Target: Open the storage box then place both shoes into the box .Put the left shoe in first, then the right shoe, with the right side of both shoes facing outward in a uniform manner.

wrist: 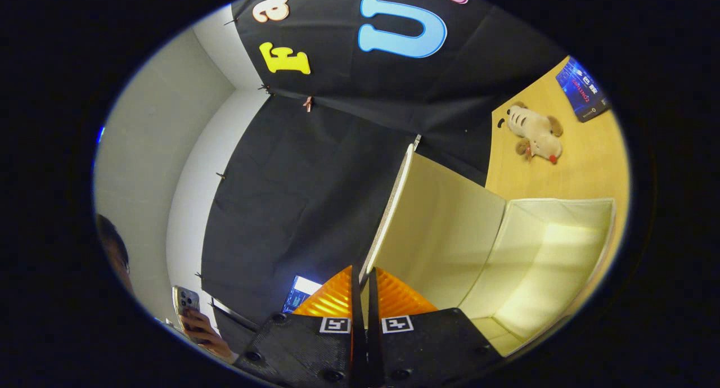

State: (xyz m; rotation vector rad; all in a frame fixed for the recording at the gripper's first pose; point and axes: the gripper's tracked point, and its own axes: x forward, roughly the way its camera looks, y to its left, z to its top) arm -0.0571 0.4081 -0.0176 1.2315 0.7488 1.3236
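Two fingers of the gripper [364,281] sit pressed close together, clamped on the thin edge of the storage box lid [388,219], which rises between them and runs up and away. Lid looks like a flat stiff panel, pale cream on its inner face, white trim along the edge. Storage box [540,253] is open just beyond and beside the fingers: soft-looking fabric walls, cream, boxy, with creased panel folds and a light rim. Box interior is visible and nothing lies inside on the part shown. Box stands on a light wood surface [590,163], smooth, yellowish. Further along that surface, well apart from the box, lies a small plush toy [535,134], beige with brown ears and dark stripes, on its side. Past it, a dark blue flat packet [582,90] near the surface's far end. Black cloth wall [292,185] hangs behind the lid, pinned with small clips. Off to the other side, a person's hand [199,327] holds a phone [185,301], next to a plain grey wall.
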